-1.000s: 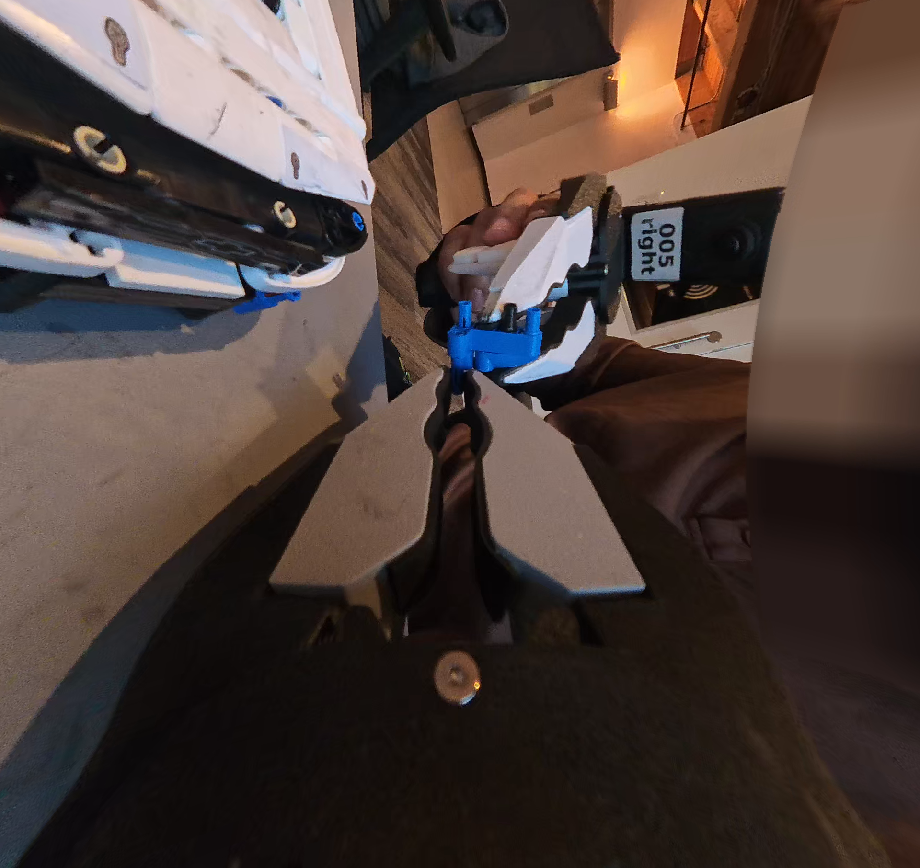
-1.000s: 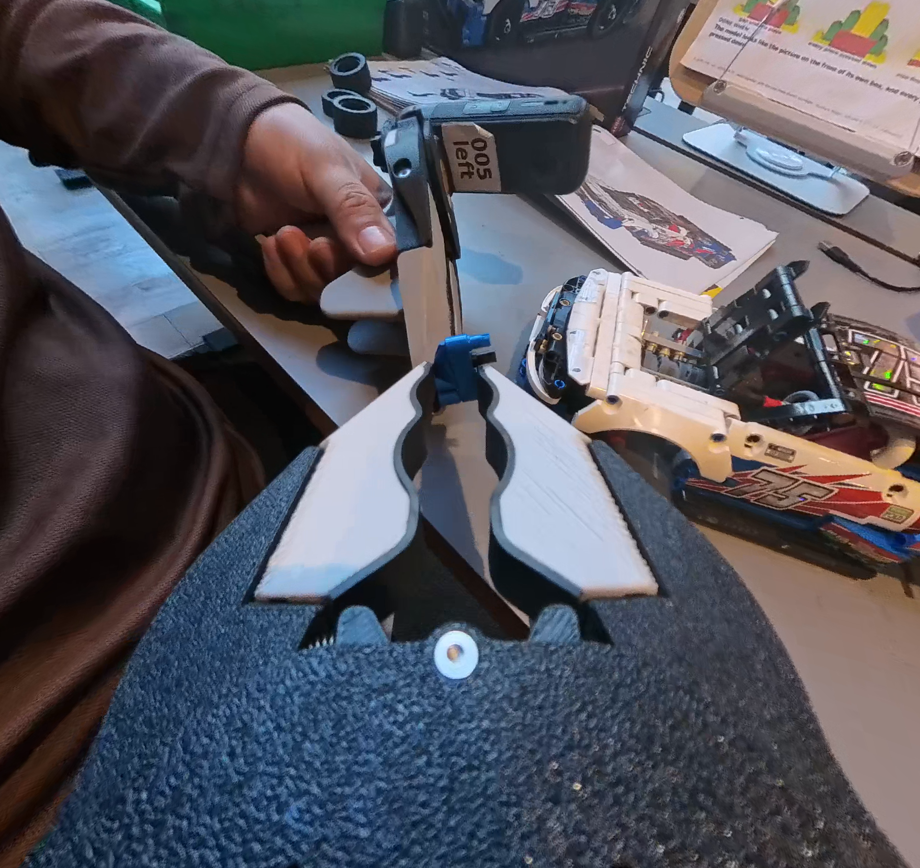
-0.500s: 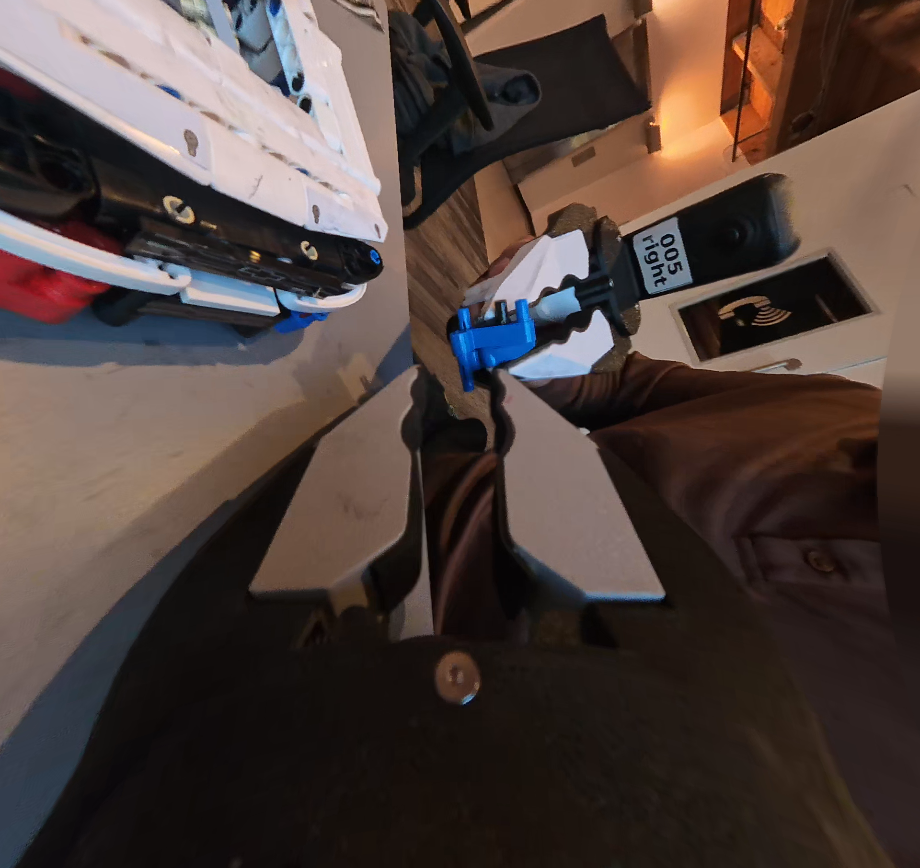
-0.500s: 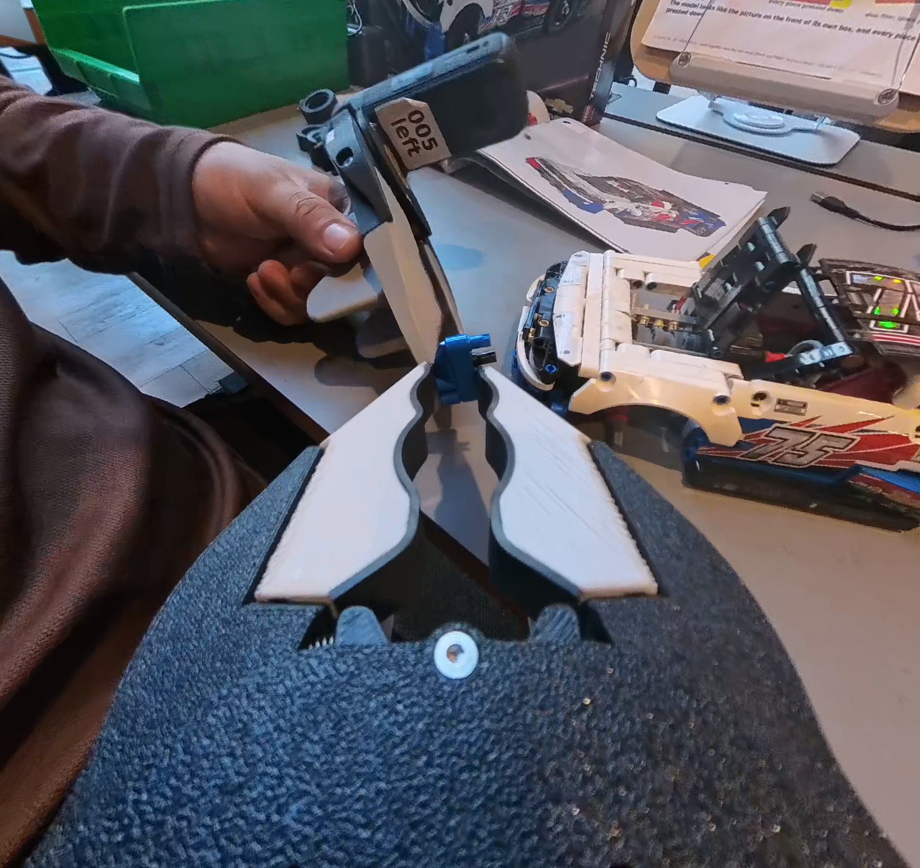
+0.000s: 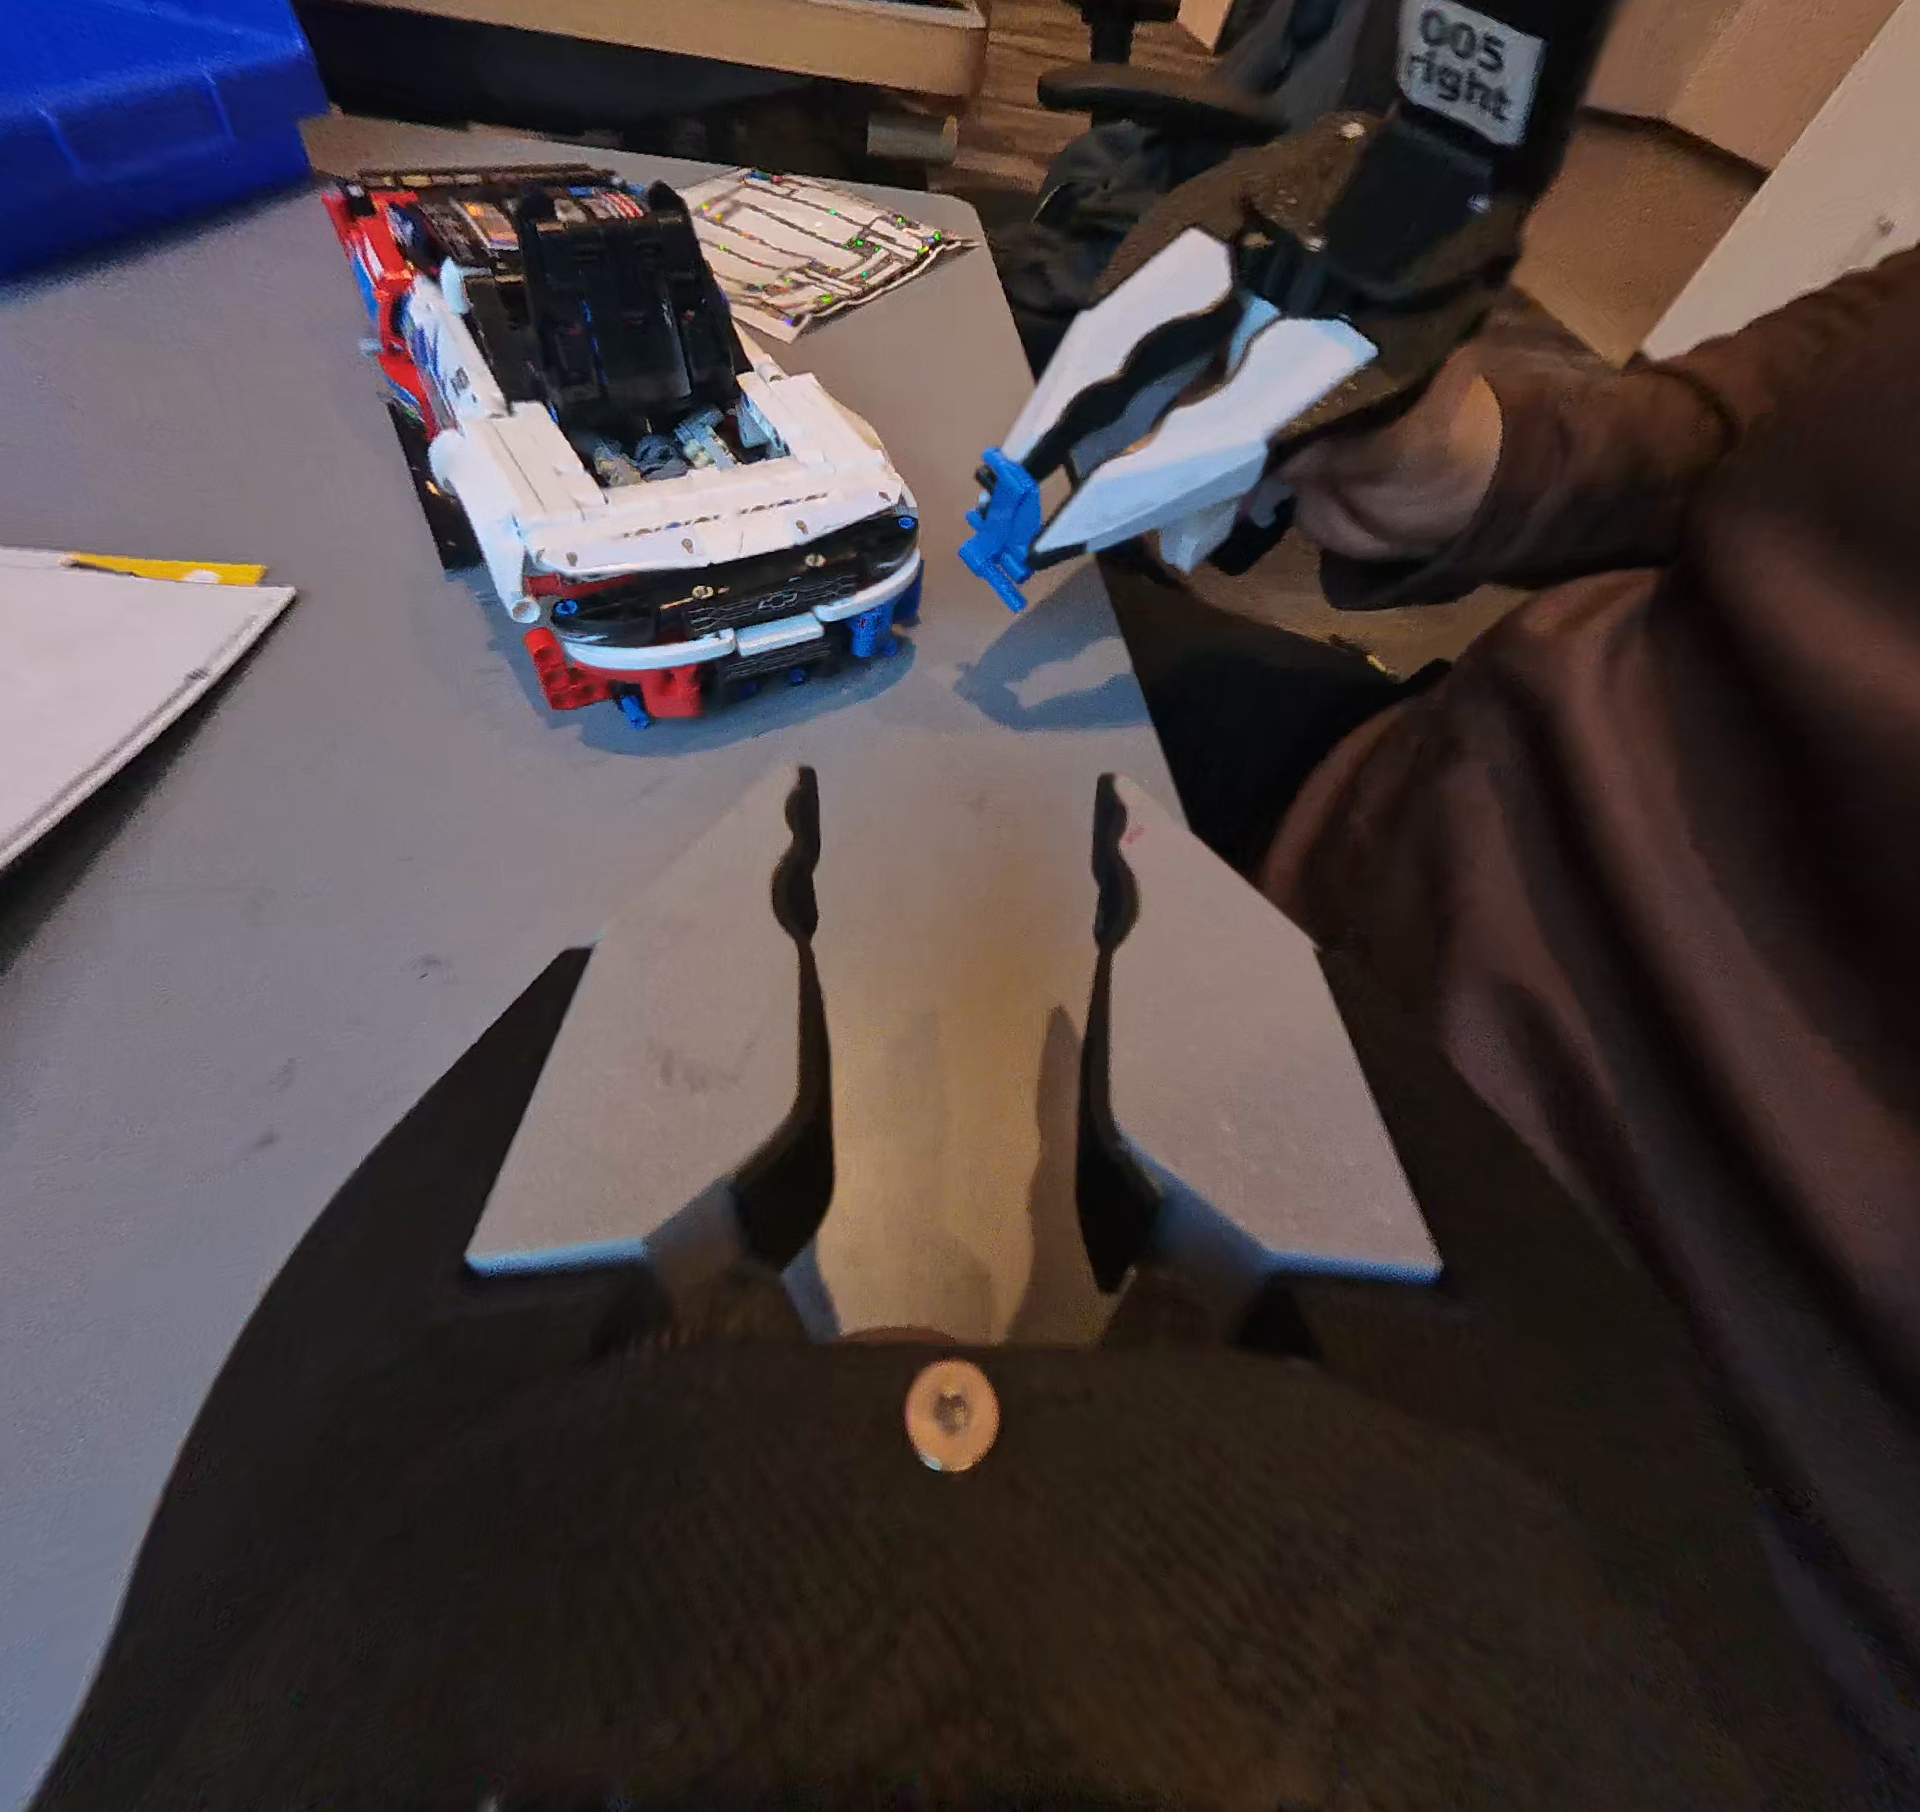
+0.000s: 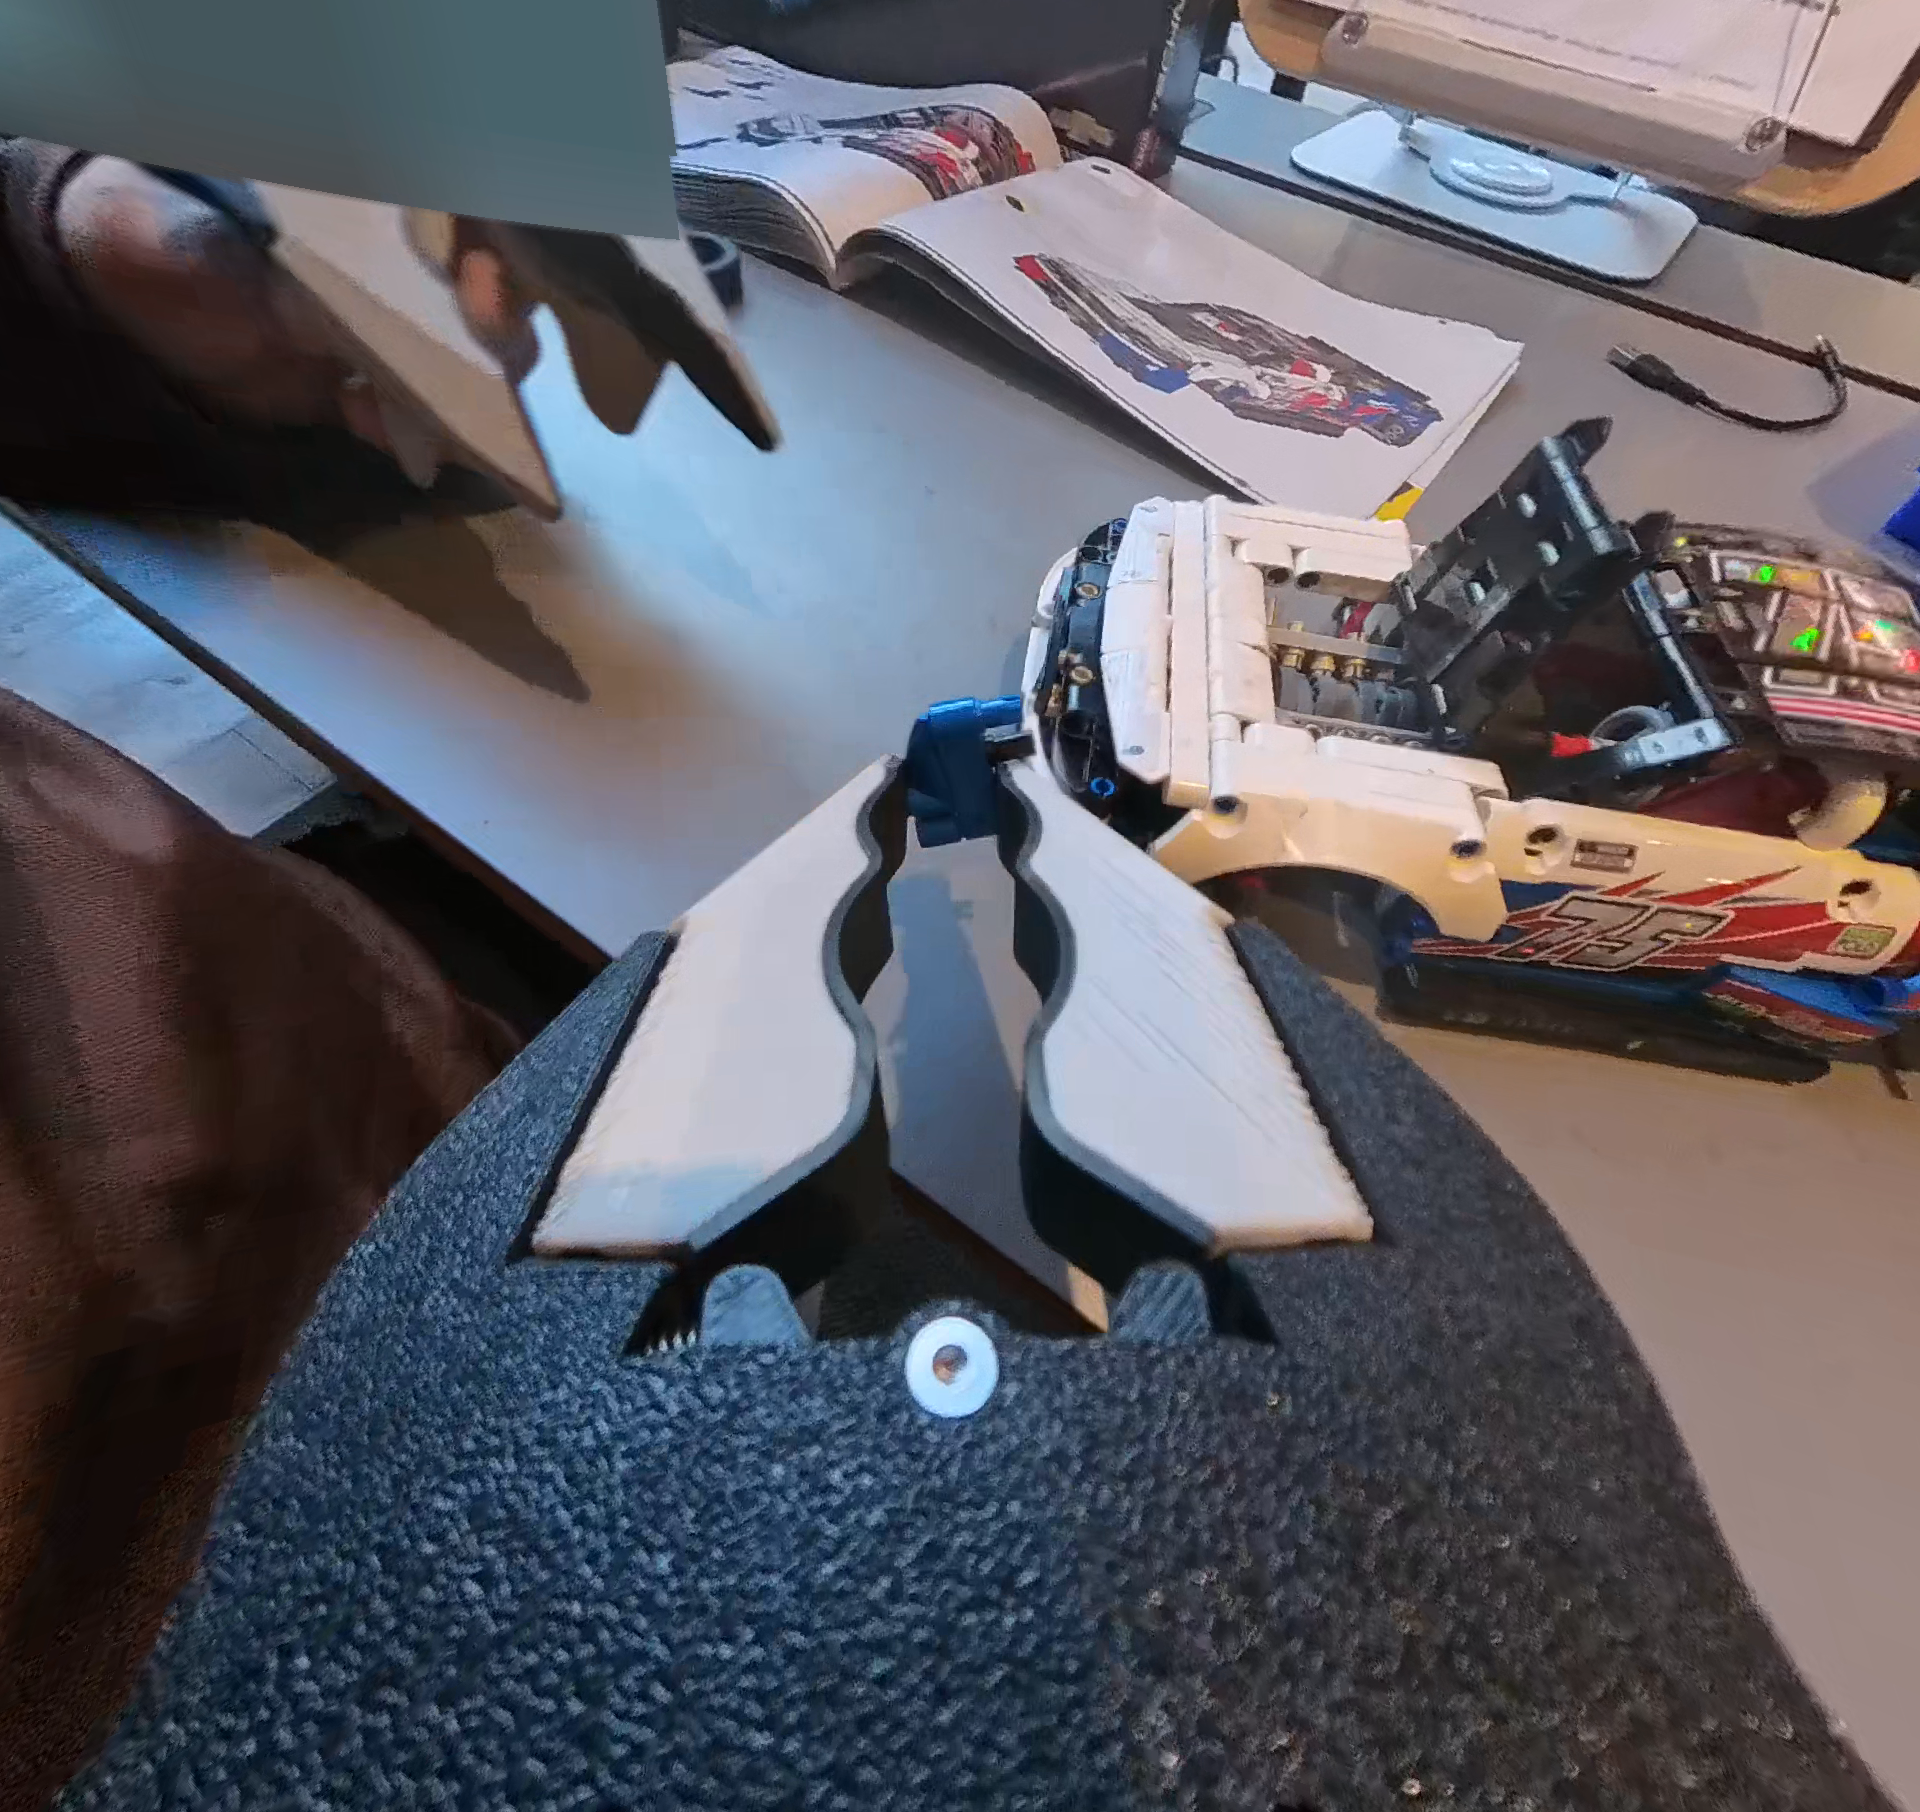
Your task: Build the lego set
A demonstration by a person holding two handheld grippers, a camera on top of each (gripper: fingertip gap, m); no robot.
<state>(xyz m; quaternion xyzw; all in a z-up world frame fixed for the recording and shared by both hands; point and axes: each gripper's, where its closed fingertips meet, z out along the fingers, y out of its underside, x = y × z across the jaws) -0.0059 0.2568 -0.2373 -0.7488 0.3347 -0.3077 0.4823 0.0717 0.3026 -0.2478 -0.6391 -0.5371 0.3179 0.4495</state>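
Now right hand-held gripper (image 6: 951,775) pinches blue piece (image 6: 951,770); left hand-held gripper (image 5: 951,786) gapes empty.

Dim indoor light, warm in the far room and cooler and bluish on the table (image 6: 727,619).

Soft shadows under the lego car (image 5: 644,474) and below the right gripper (image 5: 1023,526). Strong wide-angle bending at the edges of both views. Heavy motion blur on the left gripper (image 6: 665,463) in the right wrist view; slight blur over the whole left wrist view. Small bright glints on the foil sticker sheet (image 5: 821,245).
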